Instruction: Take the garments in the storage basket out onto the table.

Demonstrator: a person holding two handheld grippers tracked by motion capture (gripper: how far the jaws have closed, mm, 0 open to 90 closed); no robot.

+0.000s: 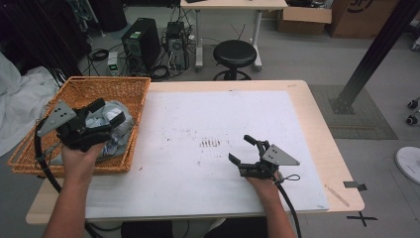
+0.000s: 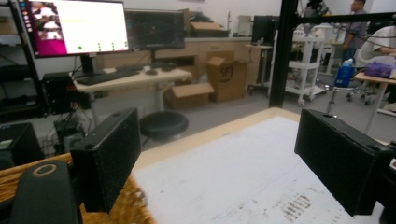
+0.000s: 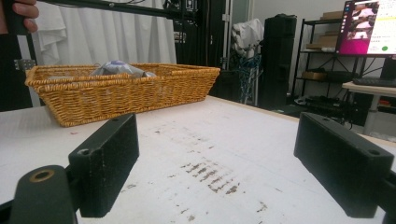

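In the high view, the left gripper point(image 1: 101, 119) is hovering over the wicker basket point(image 1: 29, 148) at the left edge of the surface point(image 1: 317, 124), its jaws standing spread with nothing between them. A crumpled grey-blue cloth point(image 1: 121, 131) is lying inside the basket, just beneath and beside those jaws. The right gripper point(image 1: 240, 148) is resting low on the white mat point(image 1: 208, 114) that is covering the surface, well apart from the basket, its jaws also spread and pinching nothing

In the left gripper view, the two black jaws are standing wide apart and gripping nothing, looking out across the white mat point(image 2: 243, 172) toward the far edge of the surface. A strip of the wicker basket point(image 2: 126, 210) is showing at the bottom left, below the left jaw

In the right gripper view, the jaws are sitting spread just above the white mat point(image 3: 210, 149), with only its dark smudges between them. The wicker basket point(image 3: 126, 91) is standing farther off on the surface, and the cloth point(image 3: 116, 68) is poking up above its rim
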